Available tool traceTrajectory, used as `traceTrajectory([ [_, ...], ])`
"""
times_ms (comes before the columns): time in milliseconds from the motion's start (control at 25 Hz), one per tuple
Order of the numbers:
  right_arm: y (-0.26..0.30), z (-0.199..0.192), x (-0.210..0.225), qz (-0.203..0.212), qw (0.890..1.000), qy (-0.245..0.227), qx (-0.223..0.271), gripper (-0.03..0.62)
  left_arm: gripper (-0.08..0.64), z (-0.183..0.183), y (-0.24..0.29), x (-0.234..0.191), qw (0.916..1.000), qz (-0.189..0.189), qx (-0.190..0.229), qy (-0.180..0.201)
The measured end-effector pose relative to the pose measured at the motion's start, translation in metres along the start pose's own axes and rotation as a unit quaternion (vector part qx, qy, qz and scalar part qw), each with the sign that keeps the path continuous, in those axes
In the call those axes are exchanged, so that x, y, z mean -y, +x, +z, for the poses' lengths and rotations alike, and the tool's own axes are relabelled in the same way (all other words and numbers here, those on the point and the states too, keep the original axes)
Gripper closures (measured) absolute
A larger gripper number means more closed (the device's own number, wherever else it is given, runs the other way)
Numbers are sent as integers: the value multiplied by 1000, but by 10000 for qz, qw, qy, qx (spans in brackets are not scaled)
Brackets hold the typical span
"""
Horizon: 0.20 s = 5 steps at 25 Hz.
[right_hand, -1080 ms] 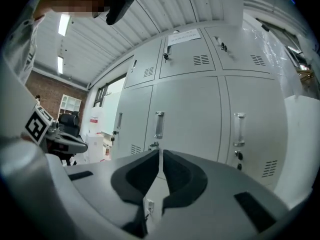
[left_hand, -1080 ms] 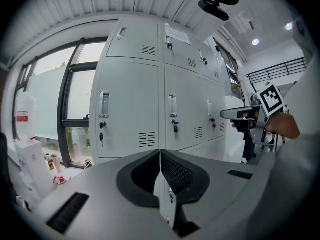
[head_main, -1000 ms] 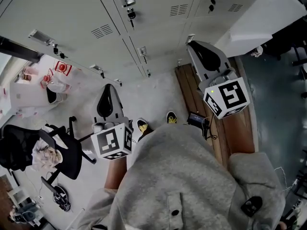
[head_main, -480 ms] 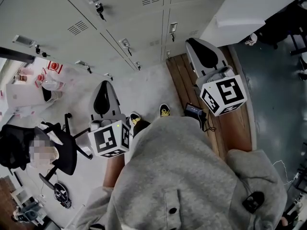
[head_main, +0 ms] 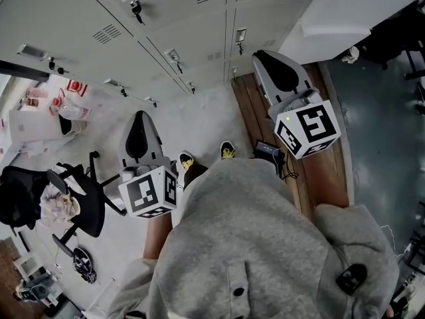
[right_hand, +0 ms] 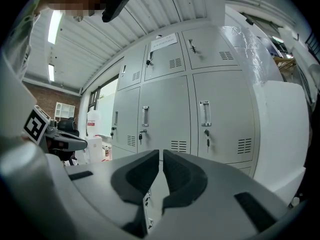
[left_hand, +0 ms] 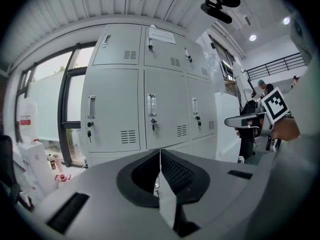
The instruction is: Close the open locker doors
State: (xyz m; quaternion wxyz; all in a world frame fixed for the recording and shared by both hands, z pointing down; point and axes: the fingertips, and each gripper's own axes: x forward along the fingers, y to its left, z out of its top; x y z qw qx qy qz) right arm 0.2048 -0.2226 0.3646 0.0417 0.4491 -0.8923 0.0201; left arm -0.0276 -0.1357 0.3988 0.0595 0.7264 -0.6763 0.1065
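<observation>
Head view puts the bank of lockers (head_main: 199, 25) straight ahead. Why are the left tool (left_hand: 160, 156) and the right tool (right_hand: 161, 156) both held out towards it?

My guess is they are carried pointing at the doors (left_hand: 116, 109) so an open one can be pushed flat with the closed tips — that needs no pinching.

How many doors, then?

In the left gripper view I count two full rows of three, so six, all lying flush. A lower row is partly hidden behind the tool. At the right end of the bank stands one white panel (right_hand: 280, 129), and I cannot tell whether it is a swung-out door or something leaning there.

And the tools themselves?

Two. The left one has its jaws pressed together with nothing between them, and the right one is the same — both empty and apart from the lockers.

Anything smaller?

Three handles (left_hand: 151, 104) across the middle row, each with a key (left_hand: 153, 125) hanging just beneath, probably there so the doors can be latched
</observation>
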Motion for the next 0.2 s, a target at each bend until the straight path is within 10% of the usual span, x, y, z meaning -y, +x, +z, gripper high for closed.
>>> traceTrajectory([
  [200, 4, 1, 0, 27, 10000, -16, 5, 548, 548, 2, 2, -2, 10000, 48, 34, -59],
])
